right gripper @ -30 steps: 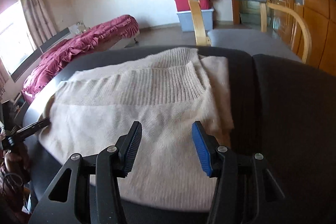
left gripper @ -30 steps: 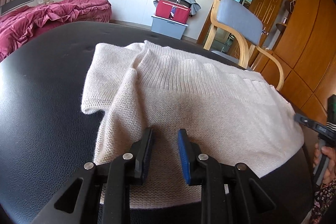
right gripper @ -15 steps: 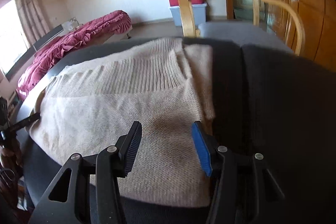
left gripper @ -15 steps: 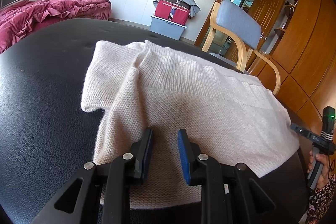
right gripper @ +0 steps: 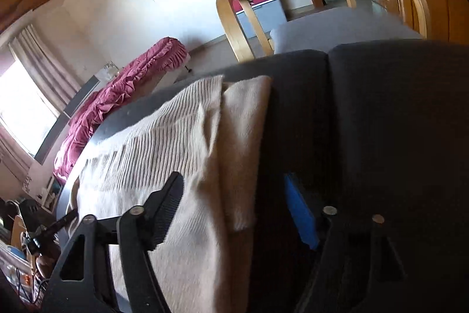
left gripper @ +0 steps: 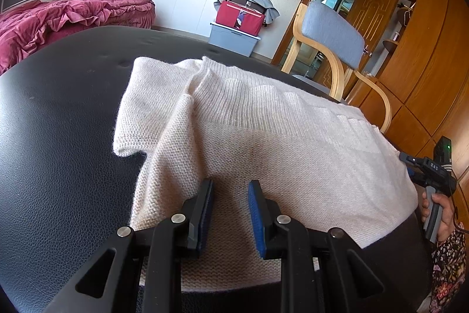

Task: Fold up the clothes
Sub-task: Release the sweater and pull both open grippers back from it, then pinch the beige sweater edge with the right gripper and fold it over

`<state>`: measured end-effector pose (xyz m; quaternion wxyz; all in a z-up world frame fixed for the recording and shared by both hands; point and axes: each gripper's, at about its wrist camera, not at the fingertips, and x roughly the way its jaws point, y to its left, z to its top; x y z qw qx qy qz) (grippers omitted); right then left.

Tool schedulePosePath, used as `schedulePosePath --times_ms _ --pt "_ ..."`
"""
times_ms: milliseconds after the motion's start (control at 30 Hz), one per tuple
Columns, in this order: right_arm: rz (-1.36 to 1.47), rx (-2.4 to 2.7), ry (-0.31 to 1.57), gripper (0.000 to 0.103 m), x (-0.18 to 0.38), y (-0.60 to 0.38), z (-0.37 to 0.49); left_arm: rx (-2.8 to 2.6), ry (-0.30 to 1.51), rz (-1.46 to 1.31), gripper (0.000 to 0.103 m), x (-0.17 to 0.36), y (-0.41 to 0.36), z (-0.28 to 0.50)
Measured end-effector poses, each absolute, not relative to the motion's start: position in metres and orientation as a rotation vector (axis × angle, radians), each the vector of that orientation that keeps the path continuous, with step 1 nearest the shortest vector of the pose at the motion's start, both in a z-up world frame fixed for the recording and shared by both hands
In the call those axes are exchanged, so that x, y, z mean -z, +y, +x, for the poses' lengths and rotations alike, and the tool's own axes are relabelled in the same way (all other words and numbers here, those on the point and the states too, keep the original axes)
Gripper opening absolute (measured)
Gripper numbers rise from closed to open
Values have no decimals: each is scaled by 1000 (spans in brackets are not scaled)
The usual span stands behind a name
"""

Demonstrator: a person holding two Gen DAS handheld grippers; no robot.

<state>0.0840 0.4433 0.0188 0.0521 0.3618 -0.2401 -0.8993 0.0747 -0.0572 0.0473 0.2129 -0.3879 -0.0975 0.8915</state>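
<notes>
A cream knit sweater (left gripper: 263, 137) lies folded on a black leather surface (left gripper: 58, 122). My left gripper (left gripper: 230, 187) hovers over its near edge, the blue pads a narrow gap apart with nothing pinched between them. My right gripper (right gripper: 231, 178) is tilted over the sweater's (right gripper: 164, 143) right side edge. Its jaws are opening wide, with the knit edge lying below them and neither pad pressing on it. In the left wrist view the right gripper (left gripper: 407, 166) shows at the sweater's far right, held by a hand (left gripper: 439, 213). The left gripper (right gripper: 63, 222) is only a dark tip in the right wrist view.
A wooden chair with a grey cushion (left gripper: 331, 34) stands just beyond the black surface (right gripper: 381, 122). A bed with a crimson quilt (left gripper: 58, 16) is at the far left. A red box on a grey bin (left gripper: 239, 19) stands by the wall, and wooden wardrobes (left gripper: 425, 49) fill the right.
My right gripper has slid toward the sweater's right edge, rolled to a tilt, and its jaws have spread wider. The left gripper and the sweater have stayed put.
</notes>
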Motion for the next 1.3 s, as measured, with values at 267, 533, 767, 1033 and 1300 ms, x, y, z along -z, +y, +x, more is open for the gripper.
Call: schedulePosePath --times_ms 267,533,767,1033,1300 --pt "1039 2509 -971 45 -2 455 58 -2483 -262 -1073 23 -47 -57 75" --pt "1038 2546 -962 21 -1 450 59 -2550 -290 -1071 23 -60 -52 79" --pt "962 2511 -1015 20 0 456 59 -2492 -163 -910 24 -101 26 83" --pt "978 2487 -1037 20 5 458 56 -2484 215 -956 7 -77 126 75" --pt "992 2491 -1036 20 4 461 60 -2369 102 -1072 1 -55 122 52"
